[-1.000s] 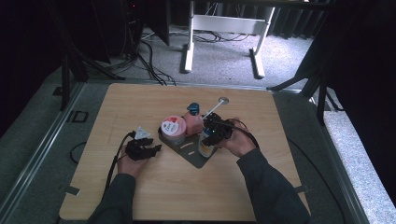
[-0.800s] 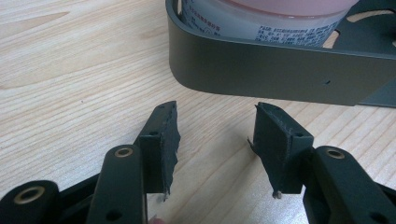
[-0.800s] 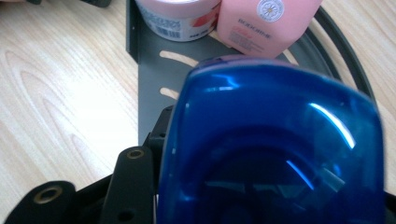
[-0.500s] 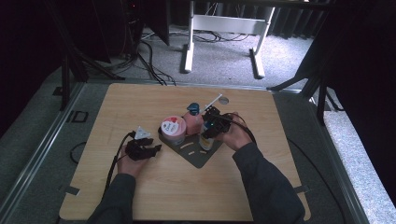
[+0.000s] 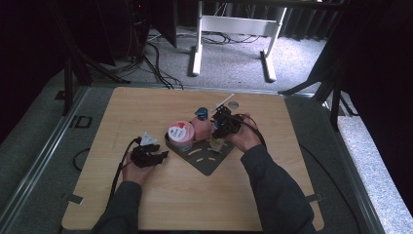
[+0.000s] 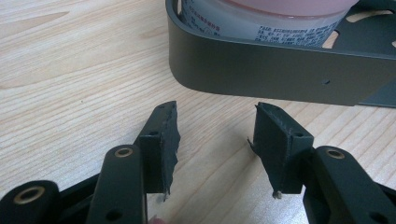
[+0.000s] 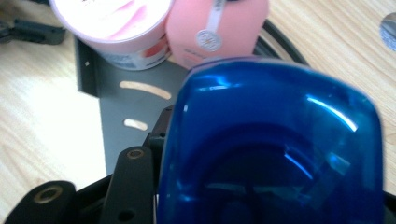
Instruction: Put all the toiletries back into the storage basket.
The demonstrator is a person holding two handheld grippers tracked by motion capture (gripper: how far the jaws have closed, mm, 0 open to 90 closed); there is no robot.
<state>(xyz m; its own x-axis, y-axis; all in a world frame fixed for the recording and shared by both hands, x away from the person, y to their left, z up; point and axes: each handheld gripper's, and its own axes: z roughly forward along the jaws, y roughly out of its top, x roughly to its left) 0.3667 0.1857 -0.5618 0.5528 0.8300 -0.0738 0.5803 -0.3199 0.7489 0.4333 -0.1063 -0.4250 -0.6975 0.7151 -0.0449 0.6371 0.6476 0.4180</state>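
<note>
Right gripper (image 5: 217, 130) is clamped on a blue-capped bottle (image 7: 275, 144) held over the dark tray (image 5: 207, 163), just beside the pink bottle (image 5: 200, 128) and pink tub (image 5: 180, 135). Set down carelessly, it could knock the pink bottle over or tip on the tray's rim. Left gripper (image 6: 215, 140), jaws apart and empty, rests on the table (image 5: 146, 112) by the tray's wall

- The pale wooden desk (image 6: 70, 70) shows a fine straight grain under a smooth, matt finish.
- The dark grey metal tray (image 6: 261, 65) looks smooth and dull, with slots cut through its floor.
- The round pink tub (image 7: 116, 28) has a glossy printed paper-like label.
- The translucent blue plastic piece (image 7: 275, 149) is glossy.
- The black fingers (image 6: 168, 140) carry matt, rough-edged rubbery pads.
</note>
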